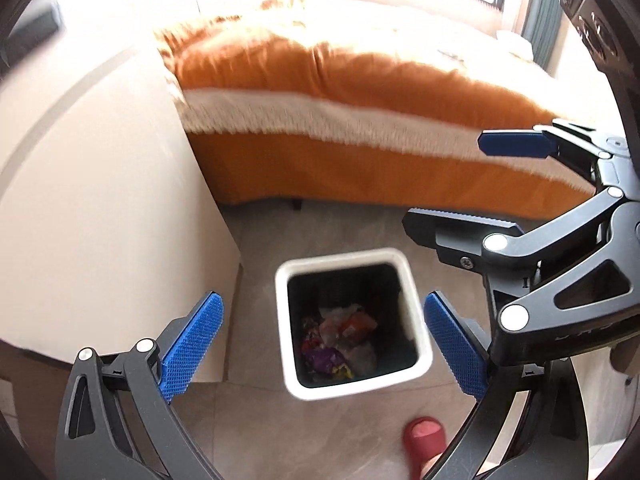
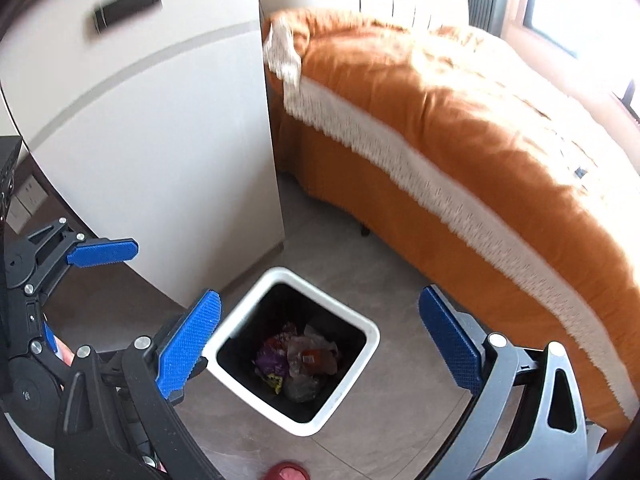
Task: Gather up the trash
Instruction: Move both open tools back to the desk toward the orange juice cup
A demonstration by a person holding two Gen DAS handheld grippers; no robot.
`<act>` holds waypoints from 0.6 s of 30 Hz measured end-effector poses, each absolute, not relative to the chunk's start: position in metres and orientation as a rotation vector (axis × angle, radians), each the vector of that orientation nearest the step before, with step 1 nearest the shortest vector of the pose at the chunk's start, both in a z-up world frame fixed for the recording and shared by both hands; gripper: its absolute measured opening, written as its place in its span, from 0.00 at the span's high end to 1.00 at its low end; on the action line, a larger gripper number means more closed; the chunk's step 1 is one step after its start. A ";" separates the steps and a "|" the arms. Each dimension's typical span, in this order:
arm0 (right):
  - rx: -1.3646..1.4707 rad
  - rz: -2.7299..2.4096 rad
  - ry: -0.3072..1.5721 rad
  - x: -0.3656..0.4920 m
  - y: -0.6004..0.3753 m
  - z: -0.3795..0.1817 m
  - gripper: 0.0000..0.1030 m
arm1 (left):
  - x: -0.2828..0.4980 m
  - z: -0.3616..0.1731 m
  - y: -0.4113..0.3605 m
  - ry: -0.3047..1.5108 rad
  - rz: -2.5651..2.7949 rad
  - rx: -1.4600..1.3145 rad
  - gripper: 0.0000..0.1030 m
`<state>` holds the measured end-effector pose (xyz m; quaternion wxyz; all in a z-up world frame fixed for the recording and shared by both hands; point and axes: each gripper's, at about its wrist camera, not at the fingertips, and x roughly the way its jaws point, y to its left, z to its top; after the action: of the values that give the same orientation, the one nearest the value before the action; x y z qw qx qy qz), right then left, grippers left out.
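A white square trash bin (image 1: 416, 312) with a black liner stands on the floor and holds several crumpled wrappers (image 1: 340, 340). My left gripper (image 1: 324, 344) hovers above it, open and empty. My right gripper (image 1: 472, 184) shows at the right of the left wrist view, open and empty. In the right wrist view the bin (image 2: 352, 396) with the wrappers (image 2: 298, 360) lies below my open right gripper (image 2: 320, 348). The left gripper (image 2: 92, 300) shows at the left, open.
A white cabinet panel (image 2: 160, 140) stands left of the bin. A bed with an orange cover (image 2: 460, 128) fills the right and back. A red slipper (image 1: 424, 440) is on the grey tile floor (image 2: 392, 420) near the bin.
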<state>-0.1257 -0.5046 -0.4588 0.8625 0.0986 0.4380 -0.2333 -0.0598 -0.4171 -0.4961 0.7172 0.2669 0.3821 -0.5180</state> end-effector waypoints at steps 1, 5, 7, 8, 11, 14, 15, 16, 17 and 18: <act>0.196 -0.497 0.902 -0.127 -0.501 -0.443 0.04 | -0.059 -0.481 -0.413 0.836 -1.147 0.581 0.04; 0.175 -0.505 0.835 -0.128 -0.486 -0.382 0.04 | -0.054 -0.422 -0.396 0.819 -1.145 0.531 0.04; 0.167 -0.506 0.808 -0.126 -0.477 -0.351 0.04 | -0.052 -0.390 -0.384 0.810 -1.133 0.506 0.04; 0.164 -0.507 0.790 -0.126 -0.471 -0.334 0.04 | -0.052 -0.375 -0.378 0.799 -1.126 0.493 0.04; 0.157 -0.497 0.754 -0.125 -0.455 -0.295 0.04 | -0.049 -0.322 -0.356 0.766 -1.101 0.452 0.04; 0.140 -0.487 0.702 -0.119 -0.435 -0.252 0.04 | -0.048 -0.284 -0.333 0.744 -1.085 0.425 0.04; 0.144 -0.478 0.685 -0.116 -0.427 -0.238 0.04 | -0.047 -0.276 -0.327 0.738 -1.075 0.422 0.04; 0.143 -0.473 0.669 -0.111 -0.421 -0.227 0.04 | -0.045 -0.264 -0.319 0.731 -1.061 0.414 0.04; 0.141 -0.468 0.655 -0.108 -0.415 -0.215 0.04 | -0.042 -0.249 -0.308 0.724 -1.045 0.396 0.04; 0.136 -0.448 0.643 -0.101 -0.405 -0.200 0.04 | -0.039 -0.237 -0.299 0.719 -1.032 0.383 0.04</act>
<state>-0.1009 -0.4054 -0.2000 0.9219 0.0664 0.3132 -0.2183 -0.0386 -0.2986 -0.2373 0.7915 0.1779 0.3342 -0.4798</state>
